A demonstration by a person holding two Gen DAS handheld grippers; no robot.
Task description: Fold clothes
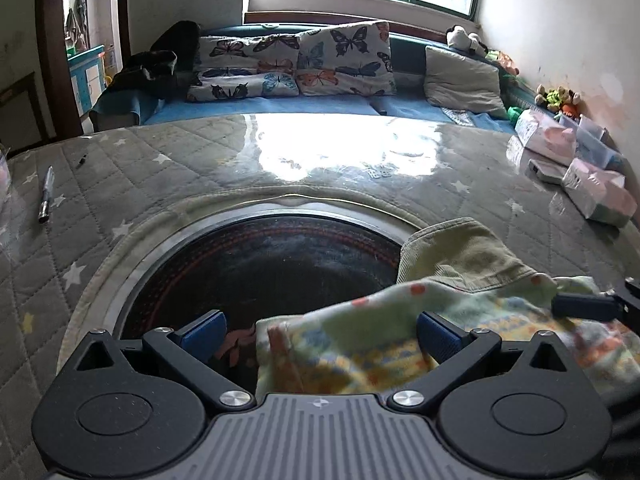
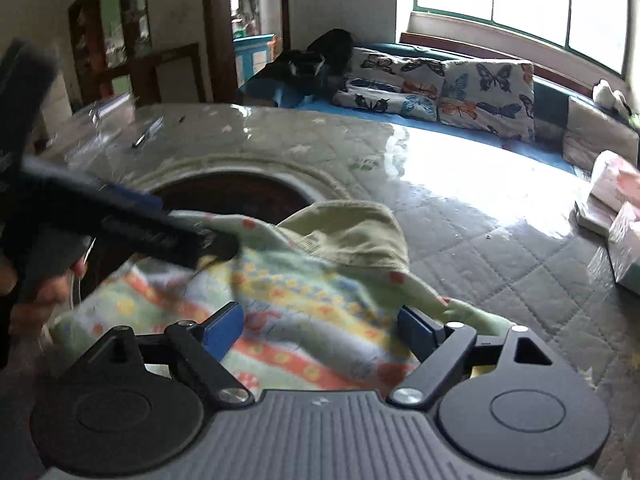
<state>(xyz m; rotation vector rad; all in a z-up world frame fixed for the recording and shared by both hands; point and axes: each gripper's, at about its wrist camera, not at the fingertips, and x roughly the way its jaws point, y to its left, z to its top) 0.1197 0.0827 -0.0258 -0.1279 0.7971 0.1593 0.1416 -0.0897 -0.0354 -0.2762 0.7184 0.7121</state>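
Note:
A small child's garment with a pale green, yellow and orange pattern and an olive ribbed hood lies bunched on the quilted grey table. It also shows in the right wrist view. My left gripper is open just above the garment's left edge, its blue pads wide apart. My right gripper is open over the garment's near side. In the right wrist view the left gripper's fingers reach in from the left over the cloth.
A round dark stove top is set in the grey star-patterned table cover. A pen lies at the left. Wrapped tissue packs sit at the right edge. A blue sofa with butterfly cushions stands behind.

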